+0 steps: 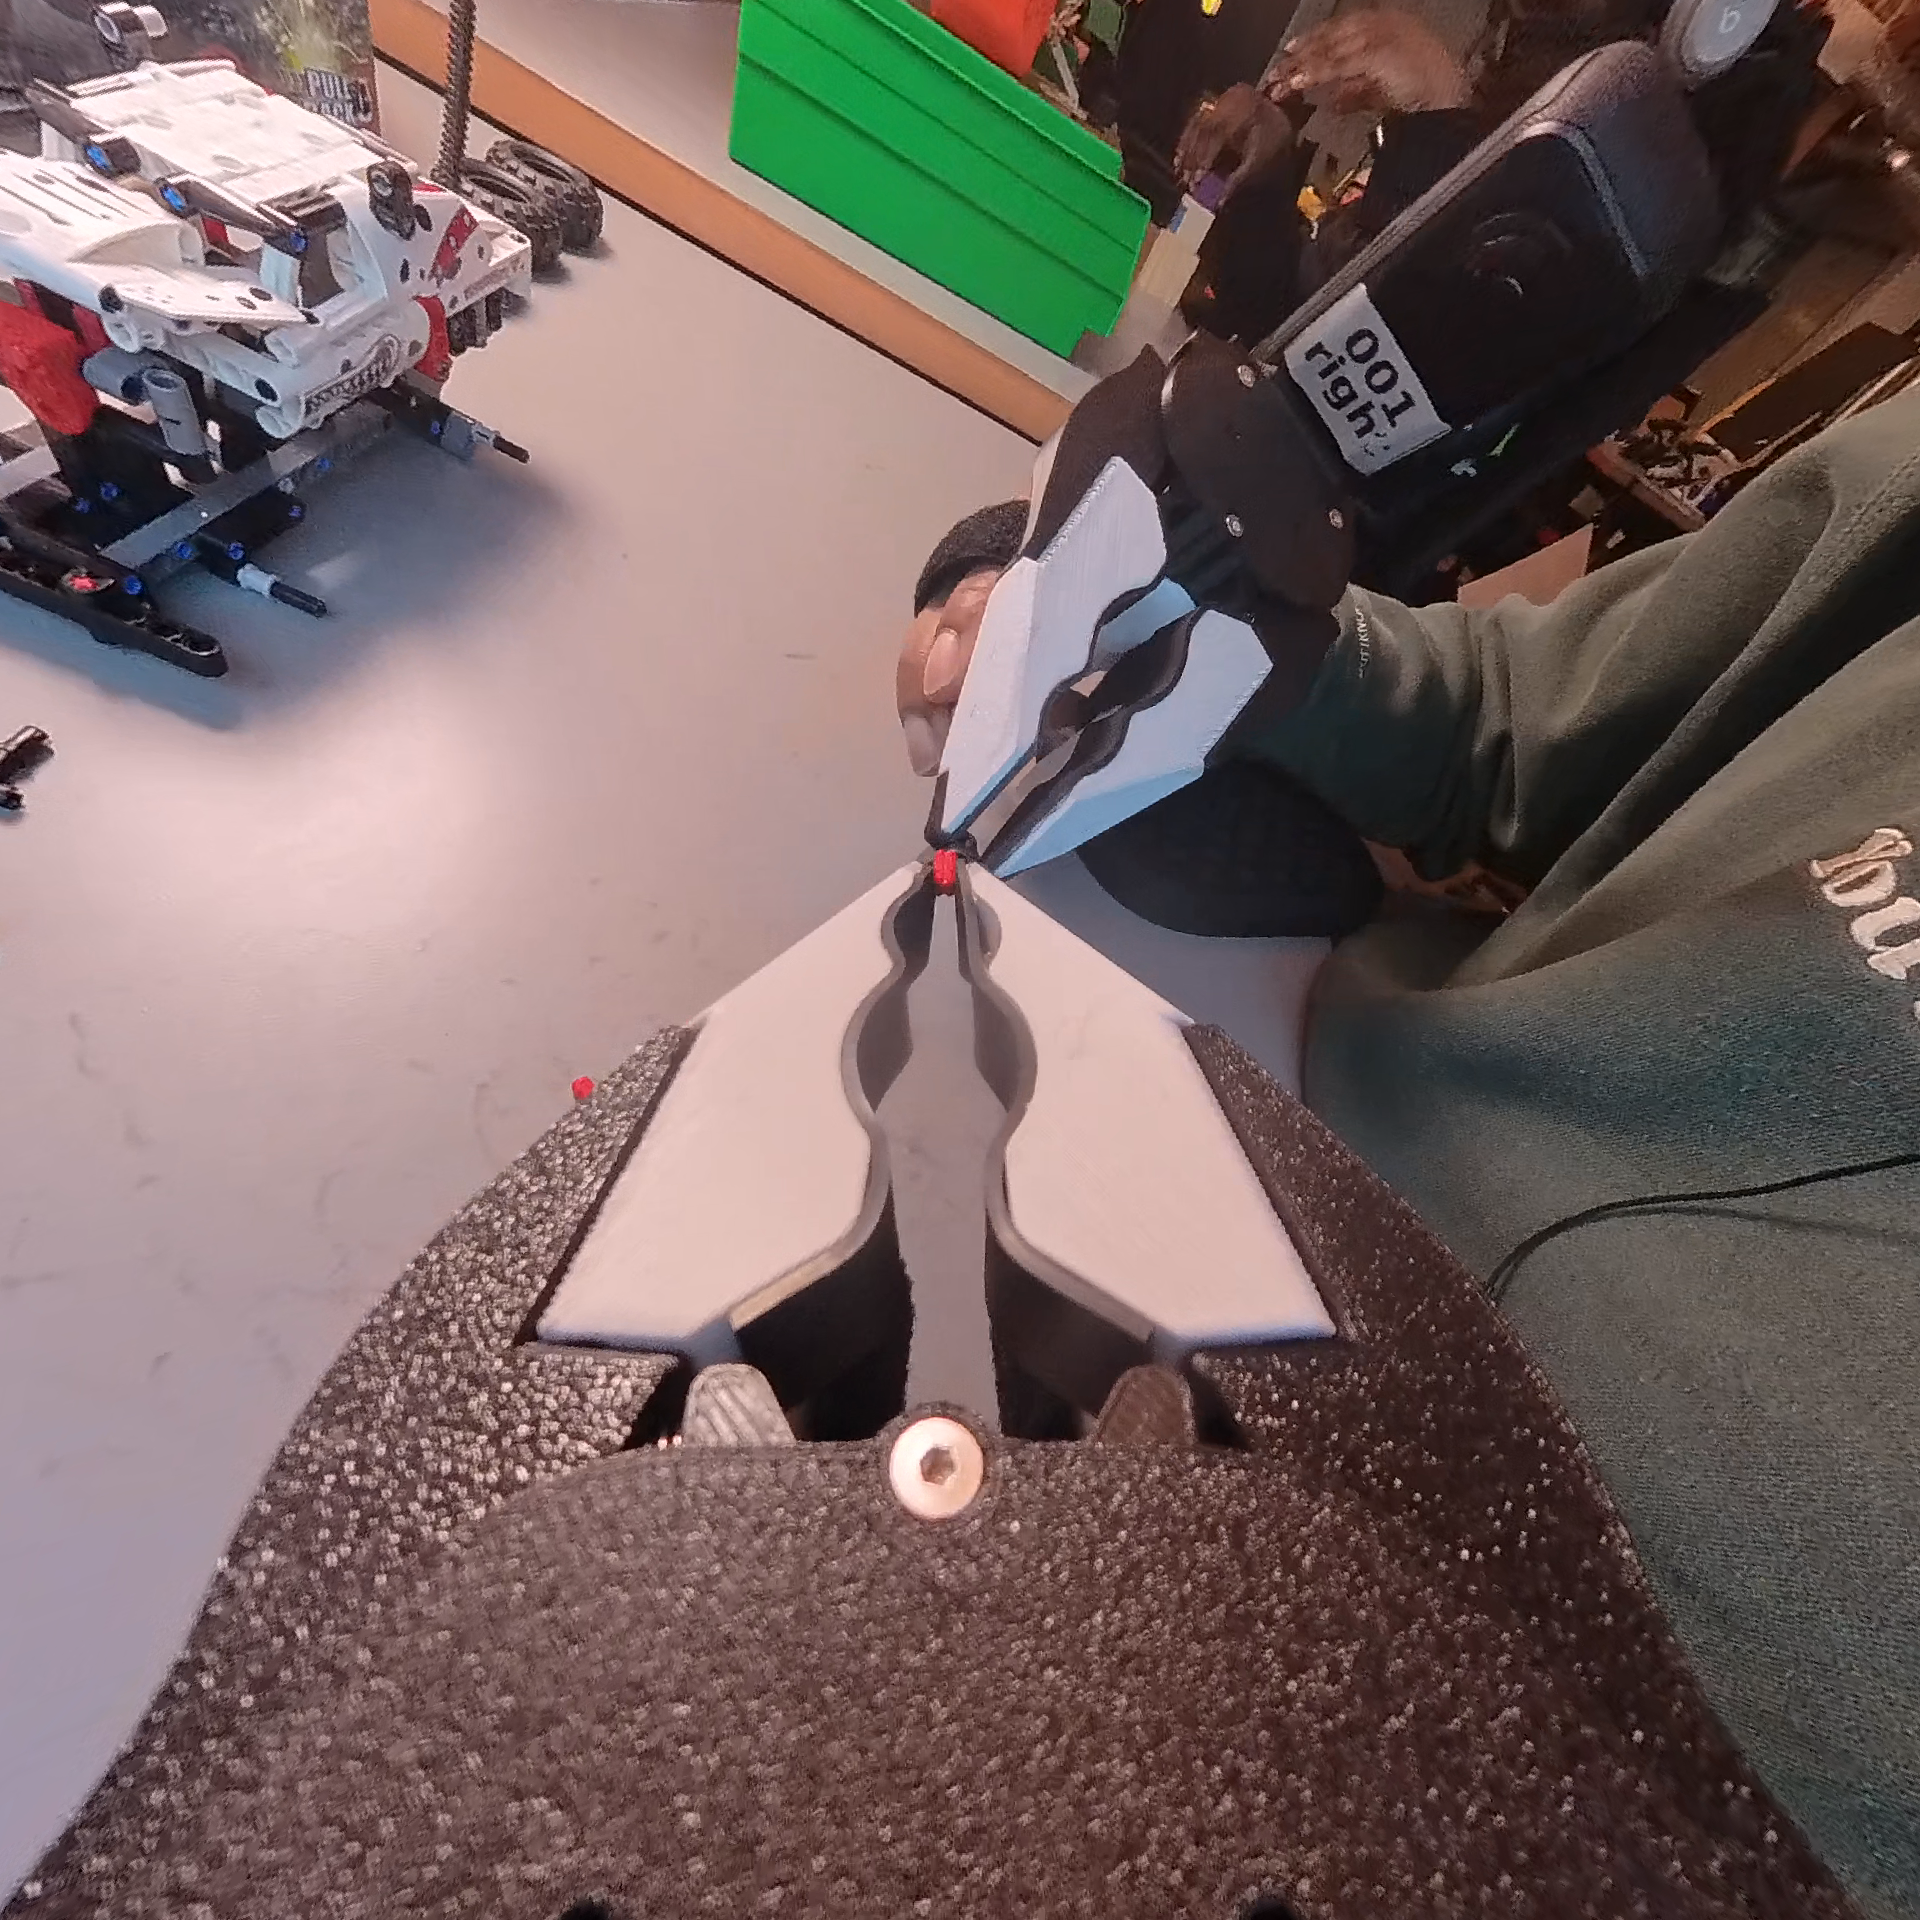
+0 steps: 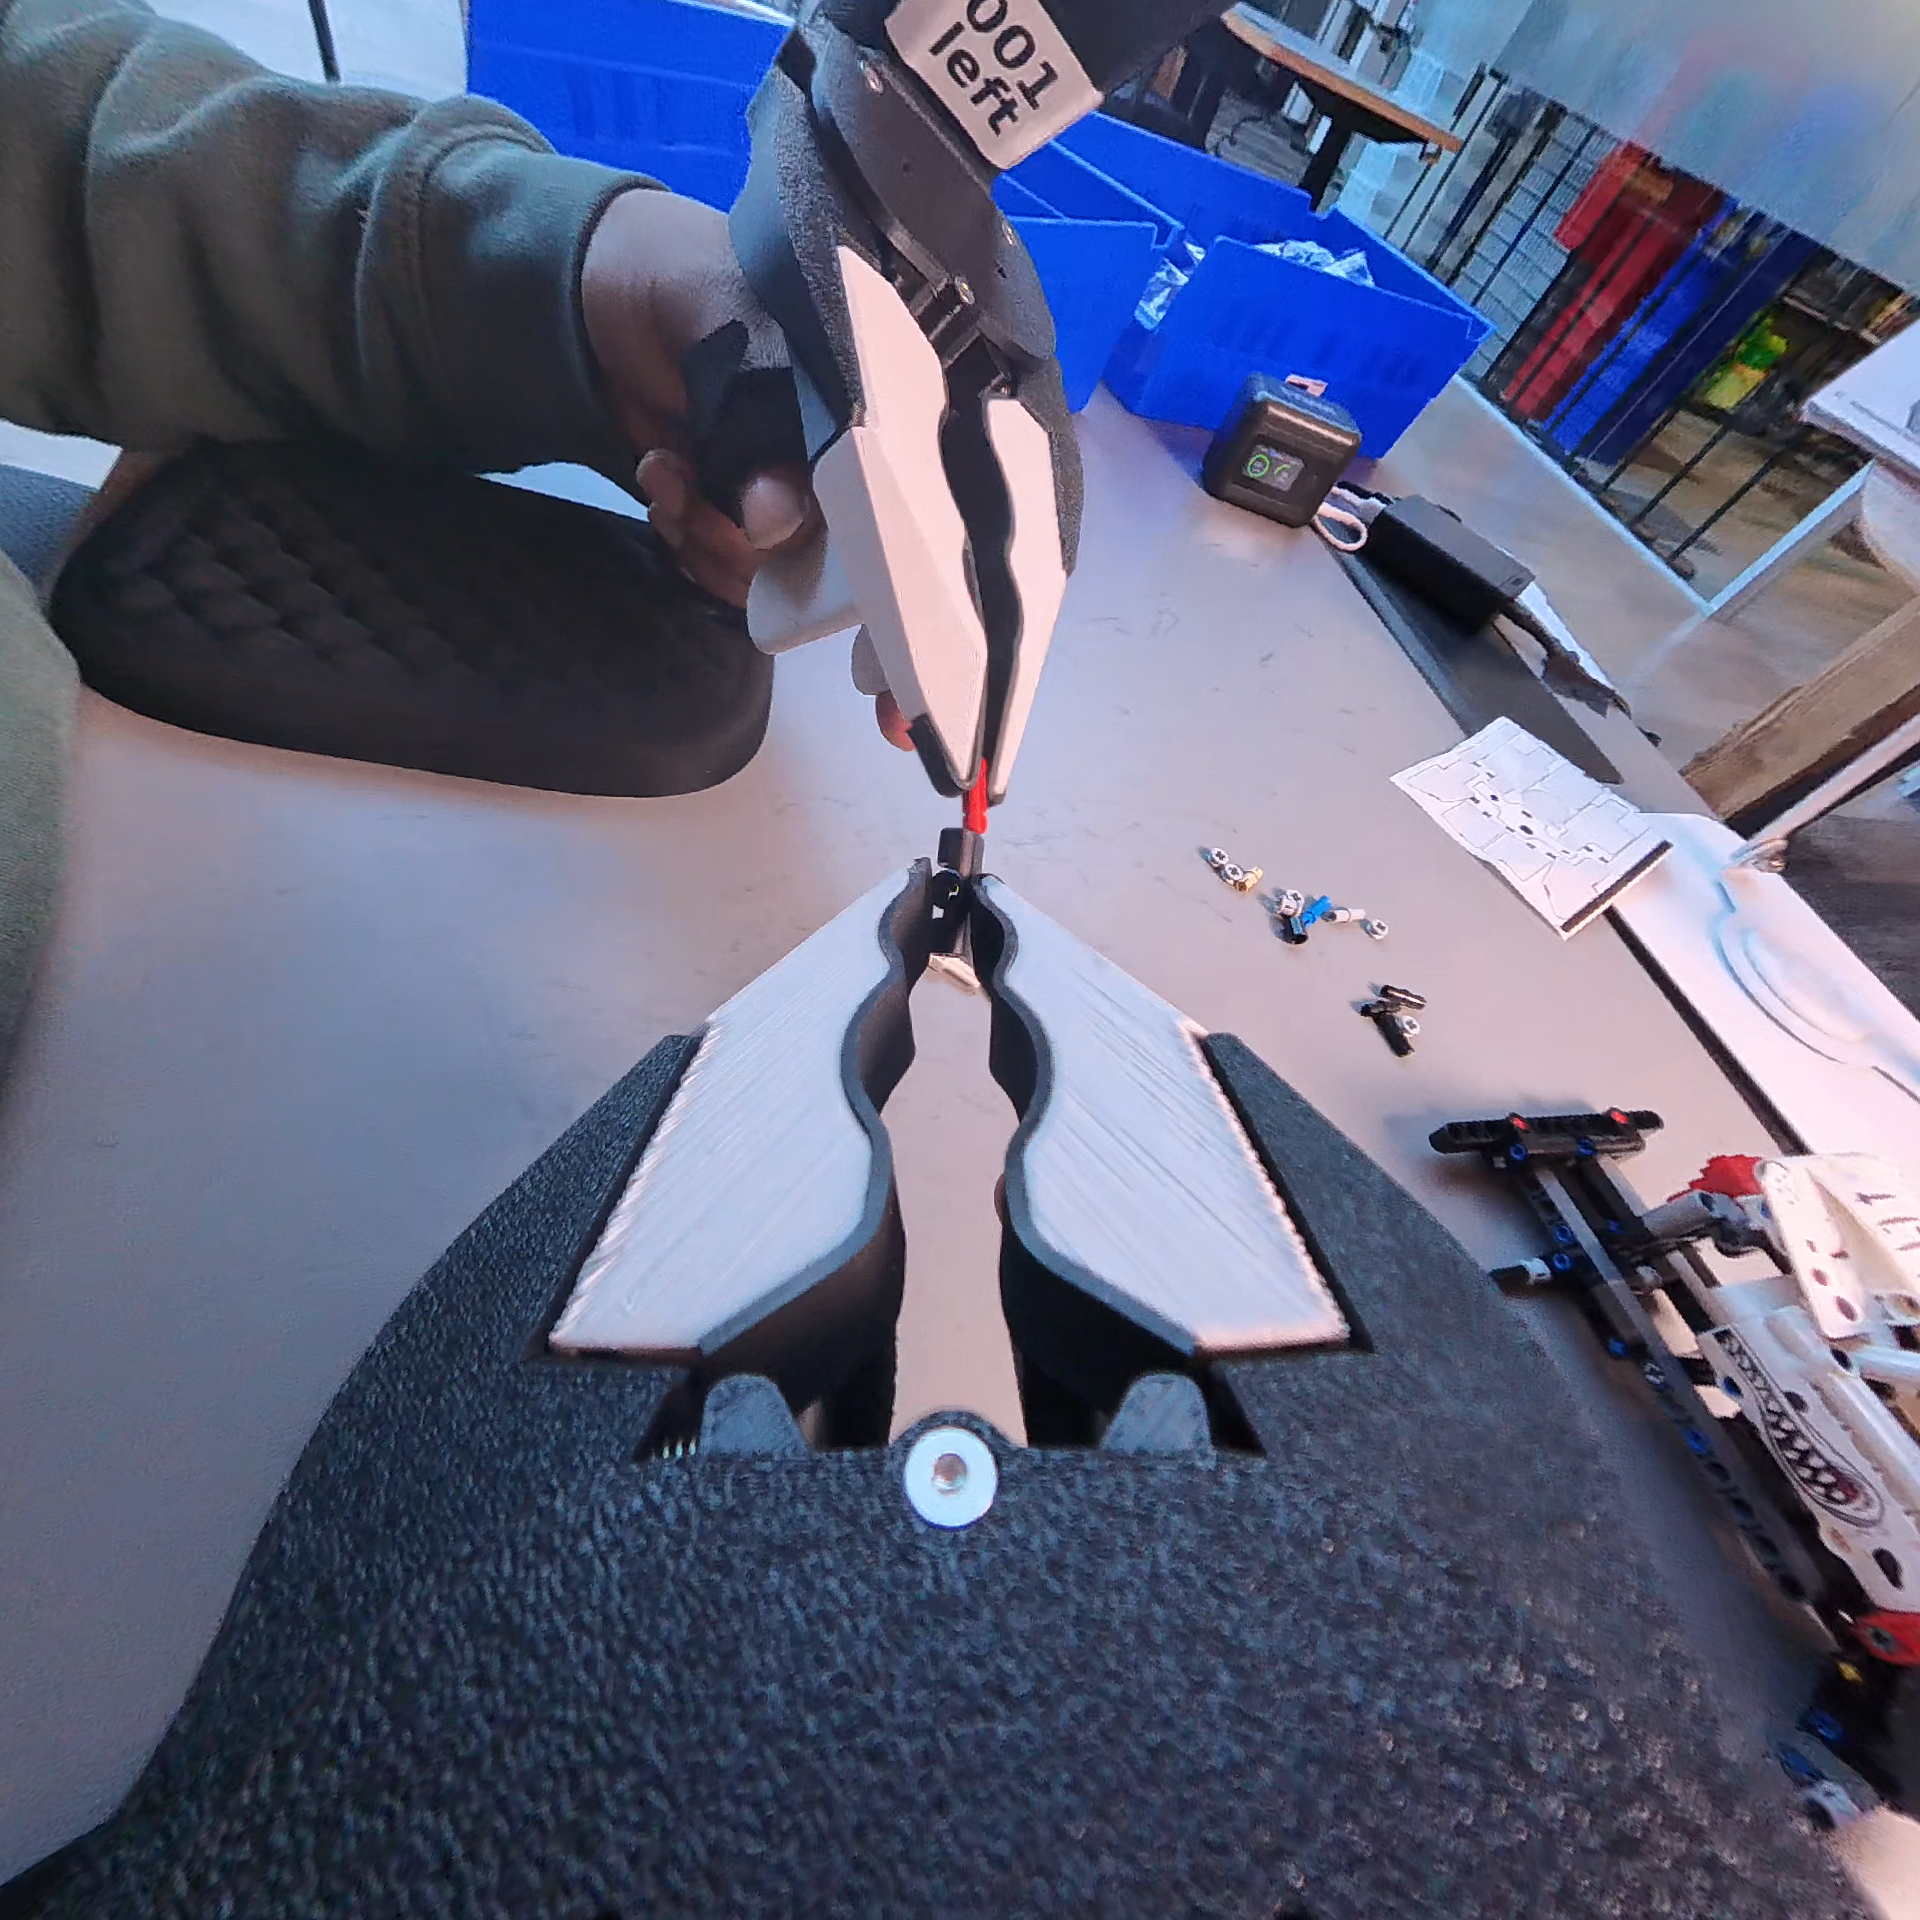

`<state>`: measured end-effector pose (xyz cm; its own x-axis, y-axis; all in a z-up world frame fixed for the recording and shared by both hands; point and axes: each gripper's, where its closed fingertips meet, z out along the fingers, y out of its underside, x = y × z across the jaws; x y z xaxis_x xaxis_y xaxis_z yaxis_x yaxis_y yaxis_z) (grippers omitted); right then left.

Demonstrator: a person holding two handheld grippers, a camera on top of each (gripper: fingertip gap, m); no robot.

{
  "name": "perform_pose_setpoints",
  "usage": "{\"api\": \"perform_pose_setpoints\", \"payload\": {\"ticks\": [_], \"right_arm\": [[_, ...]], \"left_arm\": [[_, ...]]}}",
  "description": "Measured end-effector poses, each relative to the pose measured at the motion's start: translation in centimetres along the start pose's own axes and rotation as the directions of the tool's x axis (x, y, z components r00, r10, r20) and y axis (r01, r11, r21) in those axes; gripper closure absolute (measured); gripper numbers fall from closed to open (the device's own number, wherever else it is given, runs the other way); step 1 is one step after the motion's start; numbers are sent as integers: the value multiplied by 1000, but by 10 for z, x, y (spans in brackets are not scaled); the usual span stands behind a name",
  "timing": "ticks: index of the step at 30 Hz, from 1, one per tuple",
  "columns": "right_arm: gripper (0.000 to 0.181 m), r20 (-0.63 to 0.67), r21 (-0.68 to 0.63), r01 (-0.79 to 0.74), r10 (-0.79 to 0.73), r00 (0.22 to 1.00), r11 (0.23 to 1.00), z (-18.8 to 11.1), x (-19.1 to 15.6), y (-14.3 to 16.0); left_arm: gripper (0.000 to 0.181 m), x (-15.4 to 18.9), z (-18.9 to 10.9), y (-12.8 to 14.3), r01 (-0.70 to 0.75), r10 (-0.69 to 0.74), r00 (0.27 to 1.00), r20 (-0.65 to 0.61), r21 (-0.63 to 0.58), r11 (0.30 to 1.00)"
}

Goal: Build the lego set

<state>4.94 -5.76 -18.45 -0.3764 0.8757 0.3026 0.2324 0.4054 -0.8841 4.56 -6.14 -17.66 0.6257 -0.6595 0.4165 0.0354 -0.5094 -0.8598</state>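
Red pin: a small red peg [image 2: 975, 807] pinched at the very tip of the left claw [image 1: 943, 883], held in the air above the desk, pointing at the right claw.
Black connector: a small black piece [image 2: 954, 868] clenched at the tip of the right claw [image 2: 951, 899], end to end with the red peg; the two look touching or partly mated, though I cannot tell how deep.
Step in hand: likely pressing the peg into the connector, tip against tip.
Risk, slip: both grips hold only by the outermost tip, so a push slightly off-axis could twist a piece out and drop it.
Risk, misalignment: the left claw comes in at an angle to the right one; a skewed peg would jam instead of seating.
Risk, hidden view: the joint is tiny and partly covered by the fingertips, so seating is hard to judge.
Risk, loss: a dropped piece could roll among the loose small parts [image 2: 1294, 909] to the right of the right claw, or join the stray red bit [image 1: 582, 1088] left of the left claw.
Model: the white, red and black vehicle [image 1: 239, 312] stands well ahead and left of the left claw, clear of this work.
Desk: grey desk [image 1: 520, 883] beneath both claws.
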Motion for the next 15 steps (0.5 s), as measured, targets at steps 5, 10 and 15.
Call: {"api": "perform_pose_setpoints", "payload": {"ticks": [5,10,15], "right_arm": [[176,-16,1,14,-14,1000,1000,-1,2,1],[176,-27,-9,37,-38,999,999,0,1,3],[177,-26,-35,79,-80,996,996,1,-1,7]], "left_arm": [[180,0,1,2,17,-17,1000,-4,-9,1000],[180,-1,2,3,36,-36,999,-9,-15,999],[180,-2,3,9,11,-10,1000,18,-68,998]]}}
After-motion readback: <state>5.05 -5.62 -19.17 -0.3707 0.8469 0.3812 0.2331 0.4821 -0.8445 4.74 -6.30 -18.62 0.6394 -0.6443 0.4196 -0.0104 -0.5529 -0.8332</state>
